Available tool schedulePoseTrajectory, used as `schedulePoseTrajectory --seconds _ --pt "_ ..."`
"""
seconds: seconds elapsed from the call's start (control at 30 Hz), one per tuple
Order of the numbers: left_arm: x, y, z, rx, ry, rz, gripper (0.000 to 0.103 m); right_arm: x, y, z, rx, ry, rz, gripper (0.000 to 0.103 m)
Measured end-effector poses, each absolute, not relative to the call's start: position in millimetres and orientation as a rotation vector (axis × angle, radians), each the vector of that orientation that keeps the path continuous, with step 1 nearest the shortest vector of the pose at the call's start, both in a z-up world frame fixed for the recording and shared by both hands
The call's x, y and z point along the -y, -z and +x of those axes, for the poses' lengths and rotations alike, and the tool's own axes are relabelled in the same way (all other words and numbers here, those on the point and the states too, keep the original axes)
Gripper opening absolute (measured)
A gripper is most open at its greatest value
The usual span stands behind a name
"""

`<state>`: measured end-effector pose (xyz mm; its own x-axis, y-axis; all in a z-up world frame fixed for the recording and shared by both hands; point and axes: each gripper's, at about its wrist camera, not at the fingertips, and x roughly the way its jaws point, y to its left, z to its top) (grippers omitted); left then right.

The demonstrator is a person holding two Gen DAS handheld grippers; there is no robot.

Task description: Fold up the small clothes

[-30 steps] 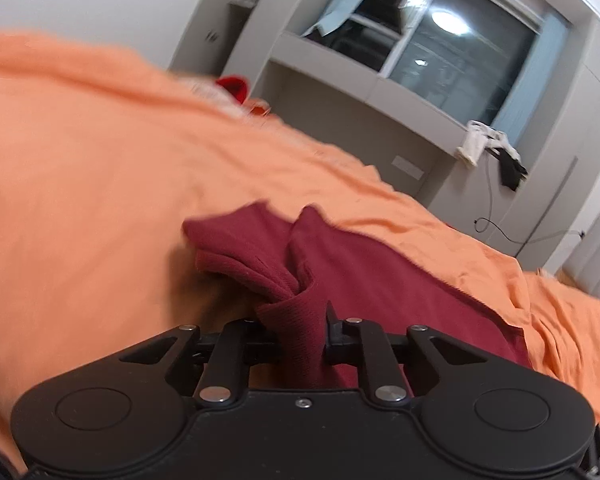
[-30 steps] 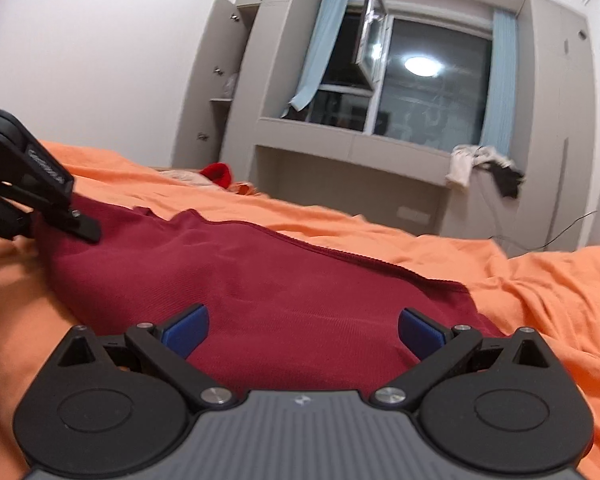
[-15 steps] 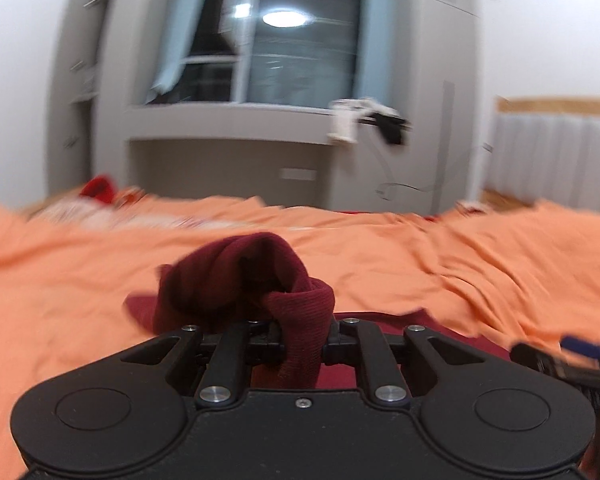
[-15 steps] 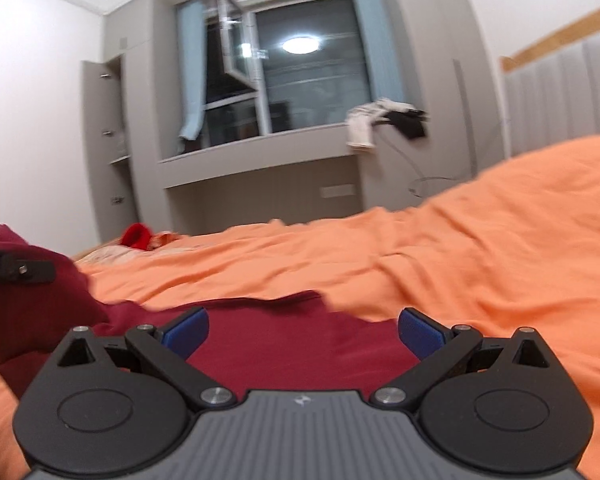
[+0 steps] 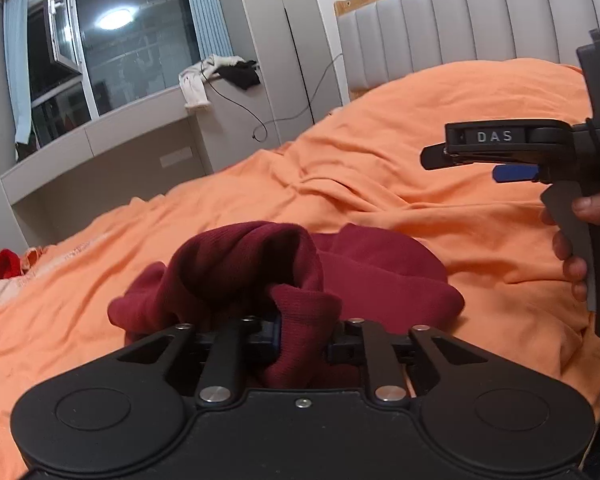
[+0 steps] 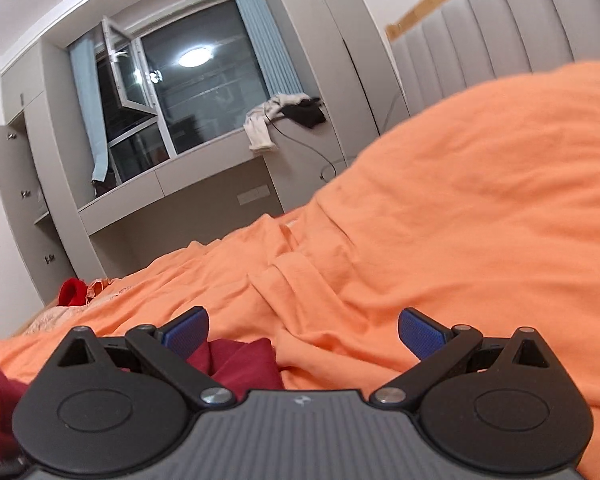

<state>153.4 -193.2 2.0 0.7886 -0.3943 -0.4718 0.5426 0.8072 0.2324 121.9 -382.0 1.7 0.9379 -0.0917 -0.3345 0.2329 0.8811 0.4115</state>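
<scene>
- The maroon knit garment (image 5: 364, 276) lies bunched on the orange duvet (image 5: 440, 208), one edge drawn up into our left gripper (image 5: 304, 340). We judge that we hold it there to carry that edge across for a fold.
- The left jaws have just been easing wider, yet the cloth sits pinched between them, so we read it as gripped.
- Our right gripper (image 6: 302, 330) stands spread wide with nothing between its blue pads (image 6: 420, 330). It hovers over the duvet just right of the garment, probably ready to catch another edge.
- The right hand (image 5: 576, 240) shows on its trigger in the left view.
- A creased ridge of duvet runs beyond the garment and may keep a fold from lying flat.
- Farther off sit a red cloth (image 6: 72, 292) at the bed's far edge, the padded headboard (image 5: 480, 24), and clothes (image 6: 284, 120) heaped on the window ledge (image 6: 172, 184). None of them blocks us.
</scene>
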Motion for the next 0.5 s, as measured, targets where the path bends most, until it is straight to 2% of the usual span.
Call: schedulePoseTrajectory --seconds 0.13,0.2,0.27,0.3,0.5 --pt "190.4 -5.4 147.2 -0.427 0.550 0.360 0.047 378.1 4.4 131.5 -0.351 0.148 0.474 0.103" --pt "187.0 -8.3 146.2 -0.435 0.579 0.341 0.070 374.1 4.9 133.7 -0.359 0.139 0.470 0.103" --pt "181.0 -9.6 137.2 -0.425 0.599 0.323 0.085 370.2 5.0 135.2 -0.362 0.125 0.470 0.103" --pt "180.2 -10.8 134.1 -0.420 0.609 0.319 0.089 368.1 5.3 137.2 -0.366 0.117 0.471 0.103" --pt "158.5 -14.2 104.6 -0.385 0.586 0.344 0.092 354.0 5.2 141.8 -0.369 0.054 0.454 0.103"
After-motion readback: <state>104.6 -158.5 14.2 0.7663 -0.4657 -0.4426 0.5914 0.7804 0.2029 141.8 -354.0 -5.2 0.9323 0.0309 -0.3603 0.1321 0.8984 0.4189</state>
